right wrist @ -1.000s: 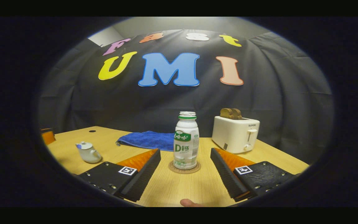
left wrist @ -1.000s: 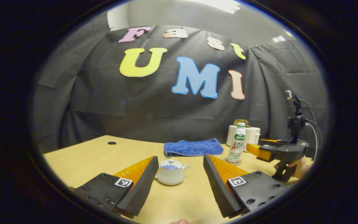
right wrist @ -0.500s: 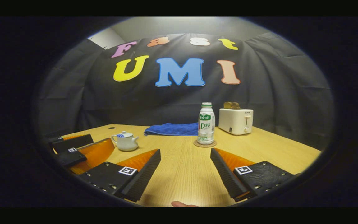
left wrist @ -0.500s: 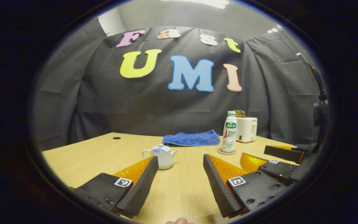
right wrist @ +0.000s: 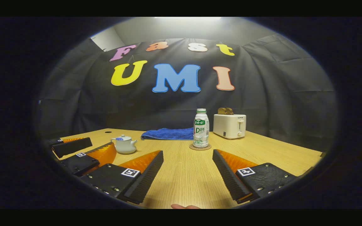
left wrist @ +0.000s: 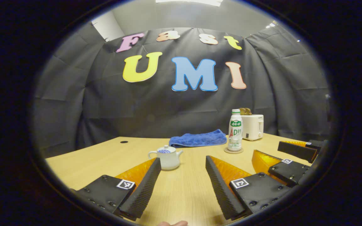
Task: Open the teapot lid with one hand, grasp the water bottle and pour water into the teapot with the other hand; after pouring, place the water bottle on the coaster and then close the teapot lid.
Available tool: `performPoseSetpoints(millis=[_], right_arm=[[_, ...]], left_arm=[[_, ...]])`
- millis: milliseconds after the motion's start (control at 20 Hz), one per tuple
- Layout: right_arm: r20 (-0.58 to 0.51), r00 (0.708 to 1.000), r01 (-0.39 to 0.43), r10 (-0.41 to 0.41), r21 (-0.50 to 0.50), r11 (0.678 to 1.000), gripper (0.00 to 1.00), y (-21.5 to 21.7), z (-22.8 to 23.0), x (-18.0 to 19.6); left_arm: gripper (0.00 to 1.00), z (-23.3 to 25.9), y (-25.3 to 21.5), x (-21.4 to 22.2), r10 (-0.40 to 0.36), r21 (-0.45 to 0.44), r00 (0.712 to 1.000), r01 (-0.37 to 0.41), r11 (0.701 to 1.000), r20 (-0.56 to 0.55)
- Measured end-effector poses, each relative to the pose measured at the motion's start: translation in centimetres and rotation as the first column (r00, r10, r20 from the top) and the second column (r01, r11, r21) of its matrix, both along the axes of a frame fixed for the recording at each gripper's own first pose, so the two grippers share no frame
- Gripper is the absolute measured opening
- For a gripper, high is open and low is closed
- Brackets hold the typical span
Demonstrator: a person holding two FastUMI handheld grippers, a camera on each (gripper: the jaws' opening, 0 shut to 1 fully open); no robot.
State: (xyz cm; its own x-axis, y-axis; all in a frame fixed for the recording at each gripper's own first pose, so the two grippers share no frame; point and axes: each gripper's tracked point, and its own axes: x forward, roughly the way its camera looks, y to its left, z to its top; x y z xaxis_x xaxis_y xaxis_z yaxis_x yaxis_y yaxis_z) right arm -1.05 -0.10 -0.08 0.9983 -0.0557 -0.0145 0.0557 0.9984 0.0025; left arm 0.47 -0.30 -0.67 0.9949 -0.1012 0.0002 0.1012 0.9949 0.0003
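A small white teapot (left wrist: 167, 159) (right wrist: 124, 145) with its lid on stands on the wooden table (left wrist: 184, 191) (right wrist: 184, 175). A white water bottle (left wrist: 235, 131) (right wrist: 201, 128) with a green label stands upright on a round coaster (left wrist: 233, 151) (right wrist: 200, 147) to the teapot's right. My left gripper (left wrist: 181, 188) is open, well short of the teapot, with nothing between its fingers. My right gripper (right wrist: 185, 177) is open too, some way in front of the bottle. In the left gripper view the right gripper (left wrist: 286, 157) lies at the right; in the right gripper view the left gripper (right wrist: 83, 150) lies at the left.
A folded blue towel (left wrist: 198, 140) (right wrist: 168, 134) lies behind the teapot and bottle. A white toaster (left wrist: 252, 126) (right wrist: 229, 126) holding bread stands at the back right. A small round hole (left wrist: 124, 142) marks the table at the far left. The black cloth wall closes the back.
Both grippers have drawn back from the teapot and the bottle, which now look smaller and farther. Both stayed open throughout. Teapot and bottle have not moved.
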Motion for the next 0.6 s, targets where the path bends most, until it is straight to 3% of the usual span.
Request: performPoseSetpoints(millis=[150,300,600], right_arm=[[-0.001,1.0,0.004,-0.004,-0.001,1.0,0.97,-0.2,0.0,0.0],[-0.002,1.0,0.005,-0.005,-0.001,1.0,0.97,-0.1,0.0,0.1],[0.0,1.0,0.011,-0.011,-0.001,1.0,0.96,-0.2,0.0,0.2]], left_arm=[[0.95,0.3,-0.7,-0.1,-0.048,-0.001,0.999,0.048,0.999,0.005],[0.99,0.2,-1.4,-0.2,-0.093,-0.002,0.996,0.093,0.996,0.006],[0.95,0.4,-1.7,-0.3,-0.126,-0.001,0.992,0.126,0.992,0.01]])
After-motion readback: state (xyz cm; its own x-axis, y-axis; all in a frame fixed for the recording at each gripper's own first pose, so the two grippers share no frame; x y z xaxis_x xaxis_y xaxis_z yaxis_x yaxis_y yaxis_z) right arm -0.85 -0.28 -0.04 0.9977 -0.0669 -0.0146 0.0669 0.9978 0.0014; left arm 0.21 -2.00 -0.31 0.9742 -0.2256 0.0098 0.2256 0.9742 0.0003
